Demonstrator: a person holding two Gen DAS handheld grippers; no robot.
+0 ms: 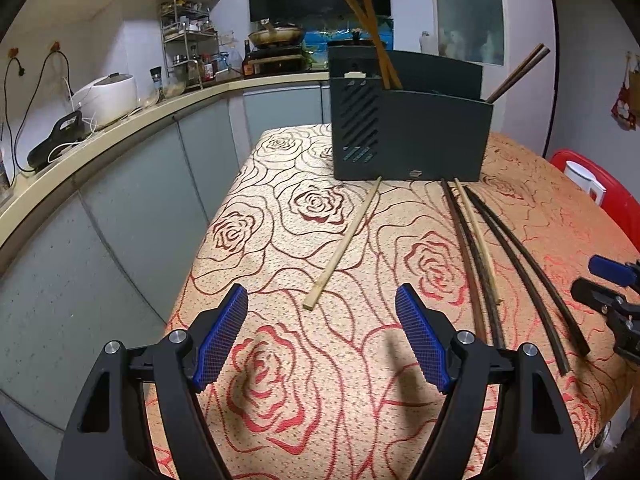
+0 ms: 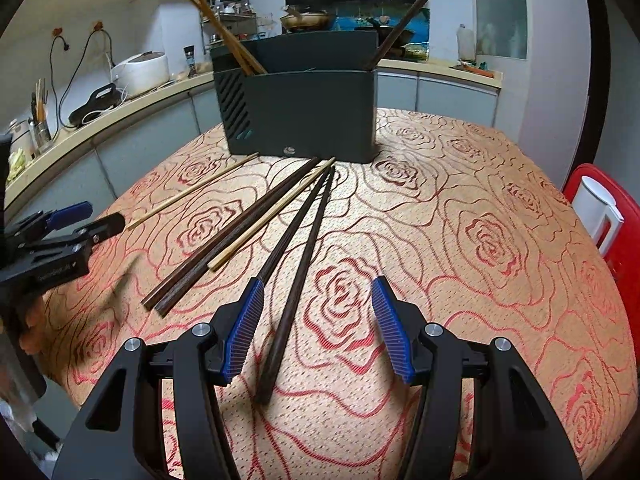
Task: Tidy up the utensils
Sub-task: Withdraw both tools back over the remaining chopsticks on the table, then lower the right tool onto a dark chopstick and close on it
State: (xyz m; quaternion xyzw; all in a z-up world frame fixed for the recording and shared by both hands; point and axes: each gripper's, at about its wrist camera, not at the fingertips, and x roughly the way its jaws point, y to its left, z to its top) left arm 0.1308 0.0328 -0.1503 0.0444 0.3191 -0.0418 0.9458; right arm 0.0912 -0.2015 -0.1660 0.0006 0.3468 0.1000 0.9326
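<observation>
**Chopsticks partly sorted, six left on the table**

The rose-patterned orange tablecloth (image 2: 480, 216) carries a dark grey rectangular plastic utensil holder (image 2: 304, 116) at its far end. Two brown wooden chopsticks (image 2: 224, 32) already lean in its left compartment, and dark chopsticks (image 2: 404, 24) in its right; that much looks done. Six loose sticks remain in front of it: two pairs of dark wooden chopsticks (image 2: 224, 240), one pale bamboo chopstick (image 2: 272, 216) among them, and another pale one (image 1: 344, 240) lying apart on the left. The right gripper (image 2: 318, 330) hovers with jaws half-spread and empty, straddling one dark stick's near end. The left gripper (image 1: 322, 334) stands wide and empty.
</observation>
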